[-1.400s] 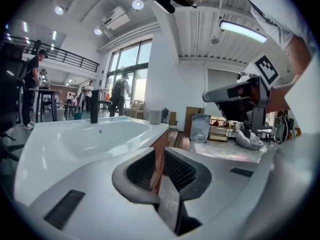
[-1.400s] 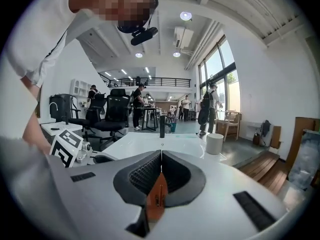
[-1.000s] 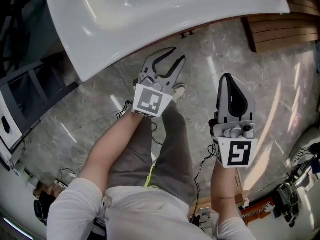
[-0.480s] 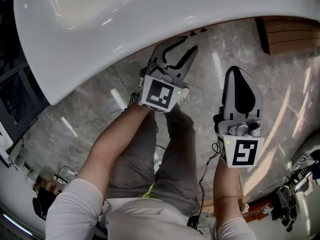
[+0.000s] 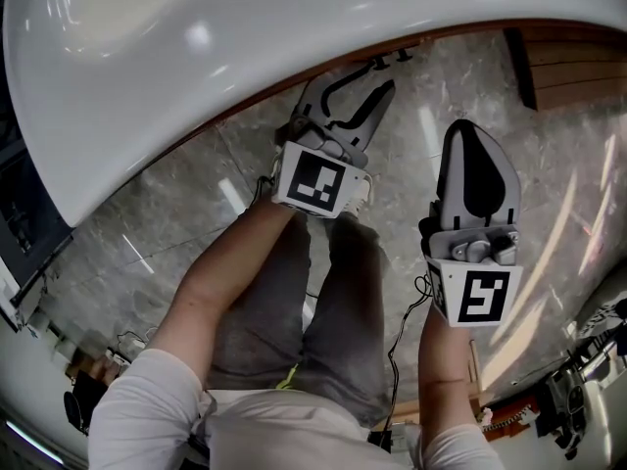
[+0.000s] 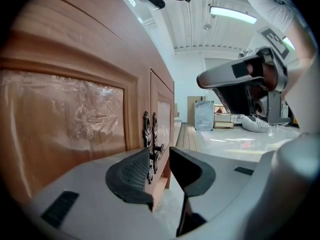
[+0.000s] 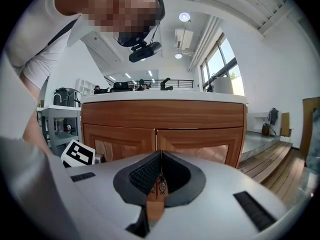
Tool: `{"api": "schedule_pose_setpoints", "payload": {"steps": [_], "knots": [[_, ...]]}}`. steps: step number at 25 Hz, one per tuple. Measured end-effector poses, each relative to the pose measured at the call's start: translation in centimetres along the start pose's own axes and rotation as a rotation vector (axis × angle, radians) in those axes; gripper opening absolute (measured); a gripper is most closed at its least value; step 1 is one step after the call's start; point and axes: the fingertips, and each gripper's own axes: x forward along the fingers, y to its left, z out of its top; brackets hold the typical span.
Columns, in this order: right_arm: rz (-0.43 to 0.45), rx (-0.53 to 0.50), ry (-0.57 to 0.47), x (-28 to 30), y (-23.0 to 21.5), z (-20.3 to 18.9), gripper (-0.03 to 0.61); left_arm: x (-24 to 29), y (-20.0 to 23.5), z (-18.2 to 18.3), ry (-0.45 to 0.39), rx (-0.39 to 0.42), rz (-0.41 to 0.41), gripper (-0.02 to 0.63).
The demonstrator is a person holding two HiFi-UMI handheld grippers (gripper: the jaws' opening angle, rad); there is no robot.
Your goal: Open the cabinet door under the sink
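Observation:
The wooden cabinet (image 7: 160, 129) under the white sink counter (image 5: 196, 57) has two shut doors that meet at a middle seam. Two ornate dark handles (image 6: 151, 139) sit beside that seam; in the head view these handles (image 5: 392, 59) peek out under the counter's edge. My left gripper (image 6: 160, 159) (image 5: 380, 80) stands open close to the doors, its jaws having just opened a little wider. A handle knob shows in the gap, untouched by the pads. My right gripper (image 7: 160, 156) (image 5: 468, 130) is shut on nothing and faces the doors from farther back.
Grey marble floor (image 5: 176, 233) runs up to the cabinet. A stepped wooden platform (image 5: 573, 62) lies to the right of it. The person's legs (image 5: 323, 302) and a cable (image 5: 400, 326) are below the grippers. Dark shelving (image 5: 24, 223) stands at the left.
Both grippers have sunk and drawn nearer the cabinet; the counter now fills more of the head view. The left gripper's tips now reach the counter's edge by the handles.

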Motion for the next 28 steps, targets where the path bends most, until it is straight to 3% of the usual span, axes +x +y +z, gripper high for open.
{"api": "schedule_pose_setpoints", "payload": {"steps": [13,28], "knots": [[-0.01,-0.01,-0.041,0.6,-0.1,-1.6,0.032,0.6,0.3,-0.8,-0.035,0.074,0.042,0.087],[0.024,-0.011,-0.038,0.5,0.2,-3.2,0.032,0.8,0.1,-1.2,-0.053,0.075,0.056,0.047]]}}
